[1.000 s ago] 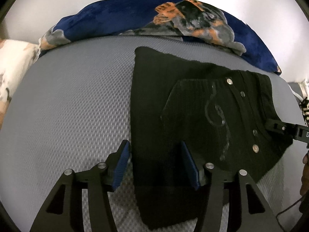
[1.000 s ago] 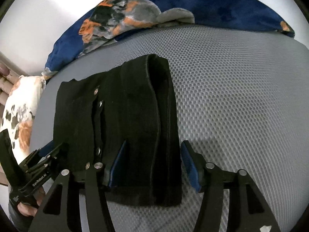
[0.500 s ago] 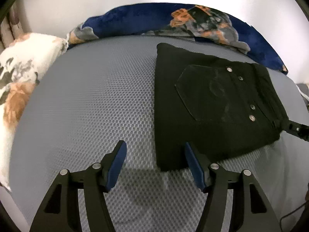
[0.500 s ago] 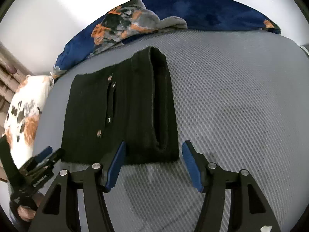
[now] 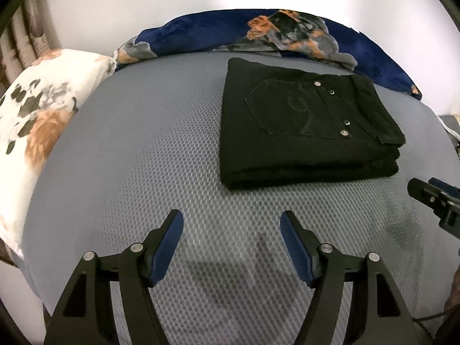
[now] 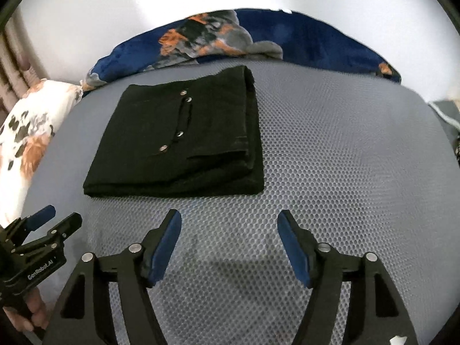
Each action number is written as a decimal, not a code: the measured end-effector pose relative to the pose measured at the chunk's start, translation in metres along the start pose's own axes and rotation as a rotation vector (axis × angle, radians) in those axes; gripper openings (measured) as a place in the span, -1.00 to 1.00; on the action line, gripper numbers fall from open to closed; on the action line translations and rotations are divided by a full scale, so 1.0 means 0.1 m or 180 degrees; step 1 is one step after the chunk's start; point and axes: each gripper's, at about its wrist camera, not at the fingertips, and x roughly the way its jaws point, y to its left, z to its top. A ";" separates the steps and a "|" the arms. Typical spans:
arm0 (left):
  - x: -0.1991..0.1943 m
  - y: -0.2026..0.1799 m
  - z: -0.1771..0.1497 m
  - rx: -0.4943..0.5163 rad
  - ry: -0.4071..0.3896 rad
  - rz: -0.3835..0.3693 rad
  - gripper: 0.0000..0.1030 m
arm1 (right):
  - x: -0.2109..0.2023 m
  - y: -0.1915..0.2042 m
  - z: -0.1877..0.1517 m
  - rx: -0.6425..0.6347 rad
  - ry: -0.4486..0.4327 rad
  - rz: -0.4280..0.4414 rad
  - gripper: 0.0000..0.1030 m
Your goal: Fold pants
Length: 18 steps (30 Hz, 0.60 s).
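The black pants [image 5: 302, 126] lie folded into a compact rectangle on the grey mesh surface [image 5: 161, 155], pocket and metal rivets facing up. They also show in the right wrist view [image 6: 184, 138]. My left gripper [image 5: 231, 230] is open and empty, hovering short of the pants' near edge. My right gripper [image 6: 228, 228] is open and empty, also short of the pants. The right gripper shows at the right edge of the left wrist view [image 5: 431, 195]. The left gripper shows at the lower left of the right wrist view [image 6: 49, 224].
A blue, orange and grey blanket [image 5: 287, 34] lies bunched along the far edge of the surface. A white floral pillow [image 5: 37, 109] sits at the left. A white wall is behind. A hand [image 6: 31, 313] holds the left gripper's handle.
Both grippers have pulled back from the pants toward the near side. A second ago each straddled the pants' near edge; now both are clear of the cloth, which lies flat.
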 end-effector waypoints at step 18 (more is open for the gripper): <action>-0.27 0.05 -0.24 -0.0212 -0.0161 0.0095 0.37 | -0.25 0.44 -0.17 -0.0276 -0.0333 -0.0072 0.56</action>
